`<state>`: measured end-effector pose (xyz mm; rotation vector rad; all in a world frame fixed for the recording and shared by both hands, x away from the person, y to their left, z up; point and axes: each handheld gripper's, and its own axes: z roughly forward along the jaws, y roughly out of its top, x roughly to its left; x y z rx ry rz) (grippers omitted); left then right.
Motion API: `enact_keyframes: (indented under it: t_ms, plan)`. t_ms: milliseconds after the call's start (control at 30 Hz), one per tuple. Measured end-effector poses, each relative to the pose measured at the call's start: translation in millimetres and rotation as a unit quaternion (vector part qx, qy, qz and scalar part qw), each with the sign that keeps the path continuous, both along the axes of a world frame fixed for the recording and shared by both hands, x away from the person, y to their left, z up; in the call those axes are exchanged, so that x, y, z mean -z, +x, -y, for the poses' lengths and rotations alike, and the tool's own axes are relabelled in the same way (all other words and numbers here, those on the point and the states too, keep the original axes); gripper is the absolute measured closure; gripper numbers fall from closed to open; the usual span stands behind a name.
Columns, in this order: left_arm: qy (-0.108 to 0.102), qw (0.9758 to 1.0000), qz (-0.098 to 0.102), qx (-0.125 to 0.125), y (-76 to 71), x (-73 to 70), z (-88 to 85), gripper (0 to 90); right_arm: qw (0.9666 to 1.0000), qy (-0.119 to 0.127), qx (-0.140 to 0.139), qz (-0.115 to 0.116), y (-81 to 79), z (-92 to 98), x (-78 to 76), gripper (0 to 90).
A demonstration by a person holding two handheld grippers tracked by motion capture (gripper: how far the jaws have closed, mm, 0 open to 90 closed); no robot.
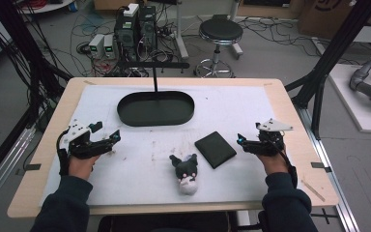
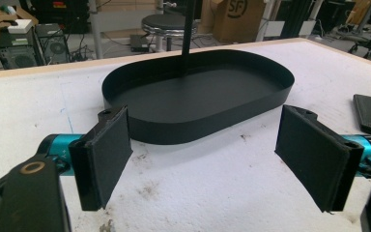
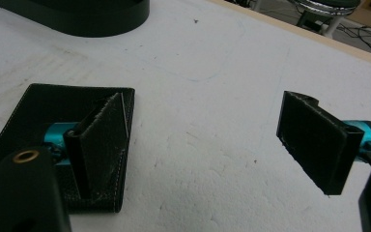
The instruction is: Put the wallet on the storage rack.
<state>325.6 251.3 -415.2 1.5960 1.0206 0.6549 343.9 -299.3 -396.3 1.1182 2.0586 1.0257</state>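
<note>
Desk [image 1: 290,121]: wooden rim around a white foam mat [image 1: 232,106]; bare mat lies between the two hands and along the 6 o'clock edge.
Tray [image 1: 155,108]: black oval, at 12 o'clock on the mat, long axis running 9 to 3 o'clock; a thin black post rises from its far side.
Wallet [image 1: 215,149]: flat black stitched square, right of centre, turned corner-on, apart from the tray.
Plush toy [image 1: 186,174]: black and white, at 6 o'clock, ears toward 12 o'clock, just beside the wallet.
Left hand-held gripper [image 1: 111,139]: at 9 o'clock, jaws spread wide, holding nothing, facing the tray.
Right hand-held gripper [image 1: 242,140]: at 3 o'clock, jaws wide, holding nothing, one jaw over the wallet's edge.
</note>
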Motion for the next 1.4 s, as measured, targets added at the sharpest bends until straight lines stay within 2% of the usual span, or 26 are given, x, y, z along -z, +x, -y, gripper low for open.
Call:
enact_keyframes:
  t_ms: [367, 533, 733, 767, 800, 833, 867, 900, 967, 1000, 1100, 1167, 1200, 1267, 1367, 1400]
  plan:
    - [0.0, 0.9999, -0.01, 0.004, 3.2, 3.2, 4.0, 20.1, 1.0, 0.005, 0.002, -0.002, -0.4, 3.4, 1.4, 18.4]
    - [0.001, 0.9999, -0.007, 0.007, 2.4, 2.3, 5.8, 20.4, 1.0, 0.003, 0.001, -0.002, -1.5, 2.1, 1.5, 18.4]
    - [0.004, 1.0, -0.007, 0.004, 0.3, 2.2, 3.2, 20.8, 0.9996, -0.016, -0.022, -0.005, -4.0, -9.9, 3.6, 18.6]
    - [0.004, 1.0, -0.009, 0.003, -0.2, 2.3, 2.3, 20.8, 0.9993, -0.018, -0.031, -0.007, -6.4, -19.2, 4.7, 18.8]
    - [0.003, 1.0, -0.009, 0.002, -0.4, 2.6, 2.0, 20.8, 0.9993, -0.018, -0.031, -0.007, -6.4, -19.2, 4.7, 18.8]
    - [0.002, 1.0, -0.009, 0.002, -0.1, 3.0, 1.4, 21.0, 0.9989, -0.021, -0.042, -0.005, -8.0, -28.1, 5.2, 25.4]
    - [0.002, 0.9999, -0.011, 0.0, 0.2, 3.3, 1.0, 21.0, 0.9989, -0.021, -0.042, -0.005, -8.0, -28.1, 5.2, 25.4]
    - [0.001, 0.9999, -0.011, 0.001, 0.9, 3.6, 0.8, 21.0, 0.9978, -0.03, -0.058, -0.002, -9.6, -41.0, 6.7, 26.1]
    - [0.002, 0.9999, -0.012, 0.002, 1.9, 4.1, 1.0, 21.0, 0.9975, -0.034, -0.062, -0.002, -9.5, -45.0, 7.3, 26.7]
    - [0.001, 0.9999, -0.013, 0.003, 2.3, 4.5, 1.3, 21.0, 0.9965, -0.04, -0.073, -0.005, -9.4, -54.8, 9.4, 34.0]
    - [0.003, 0.9998, -0.017, 0.003, 3.5, 6.1, 1.3, 21.0, 0.9962, -0.038, -0.078, -0.009, -9.1, -64.9, 12.5, 37.6]
    - [0.002, 0.9998, -0.018, 0.003, 3.9, 6.7, 1.3, 21.0, 0.996, -0.04, -0.079, -0.011, -9.4, -69.2, 13.6, 37.8]
    - [0.0, 0.9998, -0.018, 0.003, 4.0, 7.1, 1.6, 21.0, 0.9949, -0.046, -0.088, -0.017, -11.2, -79.6, 16.7, 36.0]
    - [0.0, 0.9998, -0.019, 0.003, 4.3, 7.2, 1.5, 21.0, 0.9938, -0.052, -0.096, -0.02, -12.8, -88.2, 19.3, 31.8]
    - [0.002, 0.9998, -0.02, 0.003, 4.3, 7.3, 1.1, 21.1, 0.9901, -0.069, -0.114, -0.044, -12.3, -102.3, 27.9, 27.6]
    - [0.002, 0.9998, -0.02, 0.003, 4.4, 7.4, 1.1, 21.1, 0.9901, -0.069, -0.114, -0.044, -12.3, -102.3, 27.9, 27.6]
